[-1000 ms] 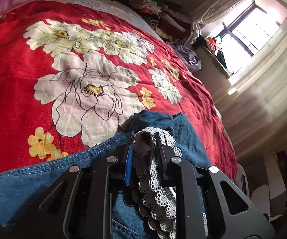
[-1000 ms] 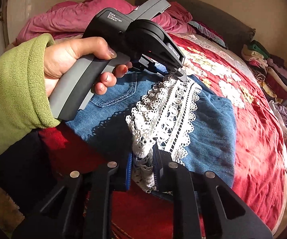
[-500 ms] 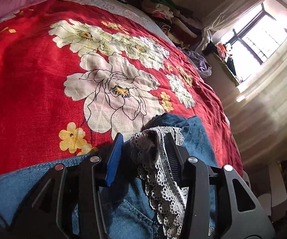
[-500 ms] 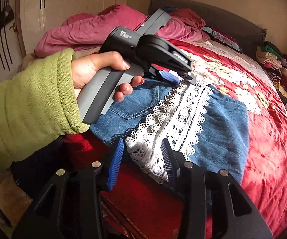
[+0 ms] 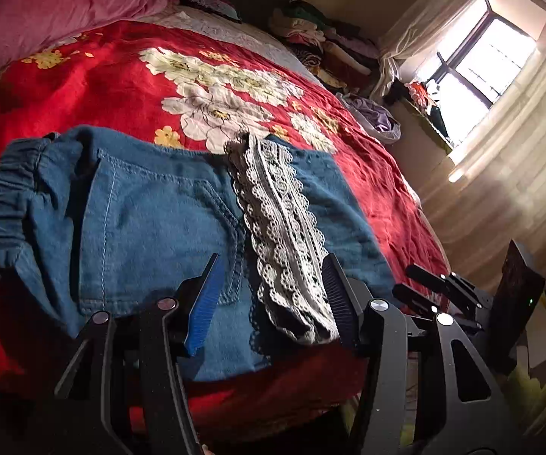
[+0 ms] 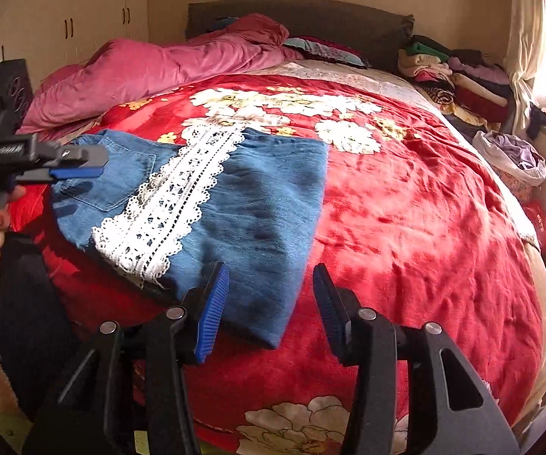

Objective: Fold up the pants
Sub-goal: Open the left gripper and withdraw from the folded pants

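- The folded denim pants (image 6: 235,204) lie near the bed's front-left edge on the red floral blanket (image 6: 405,227), with a broad stretch of bare blanket to their right and beyond them.
- A white lace band (image 6: 170,204) runs across the top of the fold (its near end seems tucked under, though shadow blurs it).
- Left gripper (image 5: 269,299): released, jaws spread above the near hem, gripping nothing.
- Right gripper (image 6: 269,307): likewise spread wide, hovering off the pants' near corner.

one pair of denim pants (image 6: 235,204), two tongs (image 5: 269,295) (image 6: 269,303), one red floral blanket (image 6: 405,208), one pink quilt (image 6: 166,64)
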The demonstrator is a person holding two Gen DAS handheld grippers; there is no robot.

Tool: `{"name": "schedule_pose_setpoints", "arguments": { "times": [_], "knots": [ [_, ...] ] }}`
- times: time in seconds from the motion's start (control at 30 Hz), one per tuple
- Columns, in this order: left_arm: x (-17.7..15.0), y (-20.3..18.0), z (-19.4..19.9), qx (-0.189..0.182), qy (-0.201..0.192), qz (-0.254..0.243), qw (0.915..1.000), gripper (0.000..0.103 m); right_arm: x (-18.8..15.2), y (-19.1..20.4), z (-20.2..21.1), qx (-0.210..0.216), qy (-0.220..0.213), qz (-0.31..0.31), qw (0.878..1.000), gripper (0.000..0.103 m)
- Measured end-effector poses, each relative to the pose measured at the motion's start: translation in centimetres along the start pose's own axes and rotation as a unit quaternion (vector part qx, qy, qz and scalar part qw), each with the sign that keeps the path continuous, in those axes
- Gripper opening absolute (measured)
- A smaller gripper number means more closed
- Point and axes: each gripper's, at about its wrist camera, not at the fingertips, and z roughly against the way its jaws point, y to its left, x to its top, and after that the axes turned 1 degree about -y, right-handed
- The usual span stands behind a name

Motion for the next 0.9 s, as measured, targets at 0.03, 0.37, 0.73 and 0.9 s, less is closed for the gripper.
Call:
{"name": "schedule_pose_setpoints", "arguments": {
  "times": [0.03, 0.37, 0.73, 0.9],
  "knots": [
    [-0.5, -0.4, -0.2, -0.001, 0.009, -0.001, 1.0, 0.045, 0.0, -0.2, -0.1, 0.006, 0.001, -0.007, 1.0, 0.045],
    [-2.3, -2.3, -4.4, 0.046, 0.06, -0.003, 0.9971, 0.049, -1.7, -2.1, -1.7, 0.023, 0.027, -0.047, 0.998, 0.051],
    [-3.3, -1.7, -2.9, 0.047, 0.054, -0.003, 0.9974, 0.016, 0.0, -0.1, -0.1, 0.05, -0.021, -0.005, 0.999, 0.051],
    [-3.4, -1.6, -3.6, 0.045, 0.063, -0.002, 0.997, 0.02, 0.3, 1.9, -1.1, 0.05, -0.014, 0.031, 0.998, 0.051]
  ]
}}
